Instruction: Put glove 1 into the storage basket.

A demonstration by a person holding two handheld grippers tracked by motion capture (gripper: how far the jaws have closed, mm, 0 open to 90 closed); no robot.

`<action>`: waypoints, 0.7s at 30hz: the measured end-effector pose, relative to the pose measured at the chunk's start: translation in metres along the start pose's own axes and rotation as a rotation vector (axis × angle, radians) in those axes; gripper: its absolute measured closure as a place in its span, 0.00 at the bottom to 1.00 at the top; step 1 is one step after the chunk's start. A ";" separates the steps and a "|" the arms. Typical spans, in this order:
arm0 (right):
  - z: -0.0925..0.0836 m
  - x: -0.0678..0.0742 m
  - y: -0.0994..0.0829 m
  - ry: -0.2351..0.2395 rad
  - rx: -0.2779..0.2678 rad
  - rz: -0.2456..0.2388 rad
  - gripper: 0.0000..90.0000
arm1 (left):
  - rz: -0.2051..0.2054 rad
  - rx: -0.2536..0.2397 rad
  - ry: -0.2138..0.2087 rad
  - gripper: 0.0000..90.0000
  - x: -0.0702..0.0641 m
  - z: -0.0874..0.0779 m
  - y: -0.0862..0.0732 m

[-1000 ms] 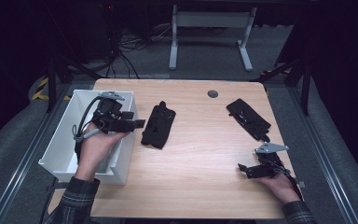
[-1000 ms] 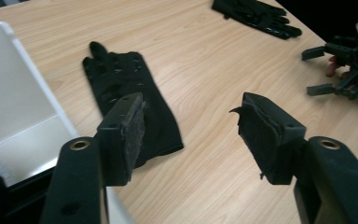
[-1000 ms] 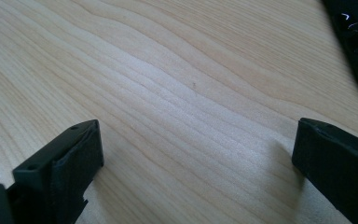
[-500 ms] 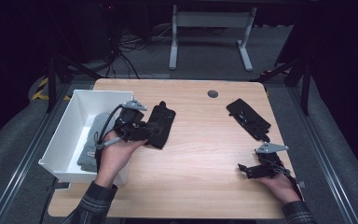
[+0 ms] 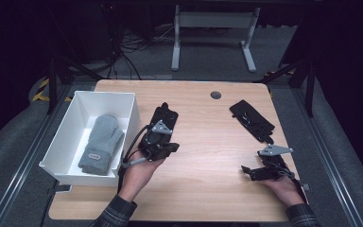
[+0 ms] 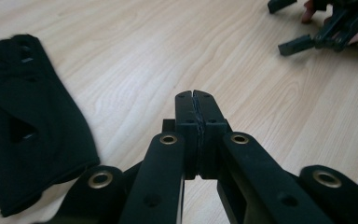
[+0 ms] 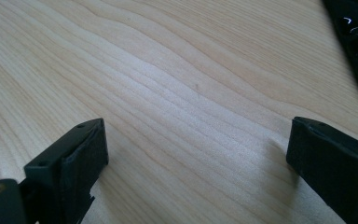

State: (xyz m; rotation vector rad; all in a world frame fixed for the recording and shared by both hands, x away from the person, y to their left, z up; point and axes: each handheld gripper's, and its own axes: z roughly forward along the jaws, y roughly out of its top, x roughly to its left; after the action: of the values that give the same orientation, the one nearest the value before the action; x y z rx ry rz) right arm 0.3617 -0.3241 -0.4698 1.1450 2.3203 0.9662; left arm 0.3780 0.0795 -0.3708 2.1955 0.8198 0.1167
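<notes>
Moved from the white bin [image 5: 71, 124] to a black glove [image 5: 164, 120], the left gripper [image 5: 170, 149] has just closed empty; the grey mitten [image 5: 101, 143] is binned, two gloves remain.

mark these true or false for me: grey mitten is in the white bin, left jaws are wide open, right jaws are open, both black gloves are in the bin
1. The grey mitten lies in the white bin. True.
2. The left gripper has its jaws wide open. False: they are shut together, with nothing between them.
3. The right gripper has its jaws open above bare table. True.
4. Both black gloves are in the bin. False: one black glove lies on the table by the left gripper, the other black glove near the right gripper.
</notes>
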 end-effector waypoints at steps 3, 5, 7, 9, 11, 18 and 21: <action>0.000 0.000 0.000 0.005 -0.005 0.000 0.08 | 0.007 0.022 0.006 0.99 0.001 0.014 -0.010; 0.000 0.000 0.000 0.006 -0.007 -0.001 0.09 | 0.009 0.022 0.005 0.99 0.001 0.018 -0.014; -0.001 0.000 0.000 0.004 -0.011 -0.002 0.12 | 0.018 0.039 0.018 0.97 0.003 0.026 -0.022; -0.001 0.000 0.000 0.007 -0.013 -0.004 0.13 | 0.036 0.066 0.059 0.95 0.006 0.035 -0.031; -0.001 0.000 0.000 0.007 -0.015 -0.004 0.13 | 0.035 0.066 0.075 0.94 0.007 0.037 -0.034; -0.001 0.000 -0.001 0.009 -0.016 -0.005 0.14 | -0.021 0.030 0.166 0.99 0.031 0.045 -0.032; -0.001 -0.001 -0.001 0.009 -0.016 -0.006 0.14 | -0.040 0.027 0.213 1.00 0.041 0.048 -0.029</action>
State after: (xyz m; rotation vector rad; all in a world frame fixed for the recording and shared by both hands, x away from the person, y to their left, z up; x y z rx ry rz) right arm 0.3609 -0.3253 -0.4692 1.1286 2.3183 0.9878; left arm 0.4112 0.0877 -0.4311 2.2161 0.9864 0.3256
